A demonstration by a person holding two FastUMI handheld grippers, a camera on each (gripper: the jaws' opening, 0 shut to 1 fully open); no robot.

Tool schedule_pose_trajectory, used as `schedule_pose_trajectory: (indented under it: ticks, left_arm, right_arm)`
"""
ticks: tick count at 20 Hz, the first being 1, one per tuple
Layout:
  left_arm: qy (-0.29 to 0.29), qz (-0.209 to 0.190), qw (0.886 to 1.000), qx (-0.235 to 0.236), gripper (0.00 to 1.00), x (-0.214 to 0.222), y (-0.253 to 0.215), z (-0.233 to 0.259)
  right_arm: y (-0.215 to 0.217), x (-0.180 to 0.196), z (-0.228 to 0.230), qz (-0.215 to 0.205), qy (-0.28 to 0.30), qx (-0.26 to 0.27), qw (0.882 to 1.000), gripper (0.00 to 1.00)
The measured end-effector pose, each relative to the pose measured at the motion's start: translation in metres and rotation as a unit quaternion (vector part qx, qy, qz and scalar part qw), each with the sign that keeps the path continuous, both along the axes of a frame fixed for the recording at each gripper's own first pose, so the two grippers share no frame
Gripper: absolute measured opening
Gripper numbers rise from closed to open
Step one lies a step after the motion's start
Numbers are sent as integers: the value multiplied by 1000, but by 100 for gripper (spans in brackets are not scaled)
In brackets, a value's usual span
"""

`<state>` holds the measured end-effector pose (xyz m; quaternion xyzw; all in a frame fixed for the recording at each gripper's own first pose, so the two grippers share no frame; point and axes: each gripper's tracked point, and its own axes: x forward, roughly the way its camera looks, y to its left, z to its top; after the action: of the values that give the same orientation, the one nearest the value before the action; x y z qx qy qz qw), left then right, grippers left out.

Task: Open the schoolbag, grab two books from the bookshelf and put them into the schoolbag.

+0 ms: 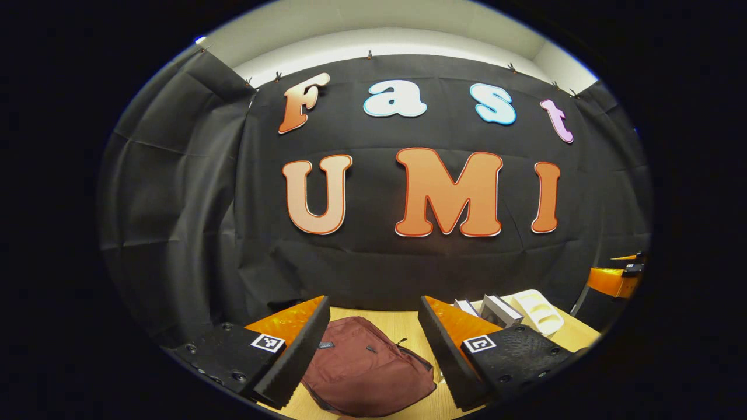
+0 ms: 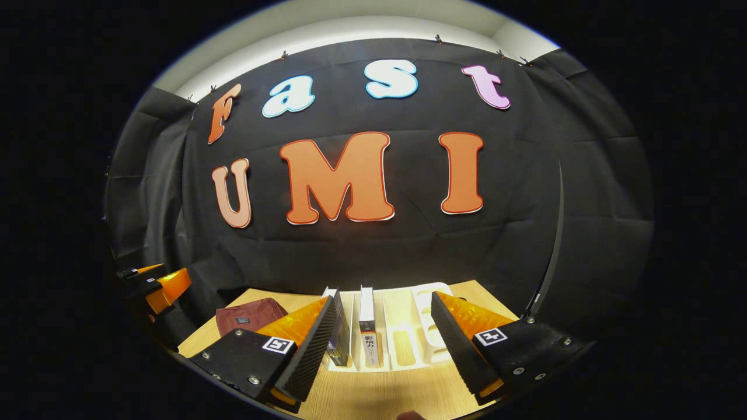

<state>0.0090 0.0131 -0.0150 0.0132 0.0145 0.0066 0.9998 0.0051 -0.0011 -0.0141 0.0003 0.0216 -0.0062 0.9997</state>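
A maroon schoolbag (image 1: pixel 365 367) lies flat on the wooden table, zipped, below and between the fingers of my open left gripper (image 1: pixel 373 341). The same schoolbag (image 2: pixel 248 315) shows at the left of the right gripper view. A white bookshelf rack (image 2: pixel 408 332) stands on the table ahead of my open right gripper (image 2: pixel 385 344). Two books stand upright in its slots: one book (image 2: pixel 367 326) in the middle and another book (image 2: pixel 338 338) partly behind my left finger. In the left gripper view the rack (image 1: pixel 537 312) and books (image 1: pixel 499 309) sit at the right.
The wooden table (image 2: pixel 373 396) runs under both grippers, with the black booth wall close behind it. The other gripper (image 1: pixel 615 277) shows at the right edge of the left gripper view, and at the left edge (image 2: pixel 154 286) of the right gripper view.
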Motion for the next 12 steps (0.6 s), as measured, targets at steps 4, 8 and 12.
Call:
schedule_pose_trajectory:
  ticks: [4, 8, 12]
  left_arm:
    - [15, -2, 1000, 17, 95, 2, -2, -16]
    - [41, -3, 998, 49, 95, 5, -1, -48]
    - [73, -4, 995, 75, 95, 5, -4, -83]
  right_arm:
    - [-1, 3, -9, -1, 12, -2, 1000, 96]
    - [-6, 3, -21, -6, 27, 0, 1000, 96]
    - [-14, 5, -34, -16, 44, -3, 999, 96]
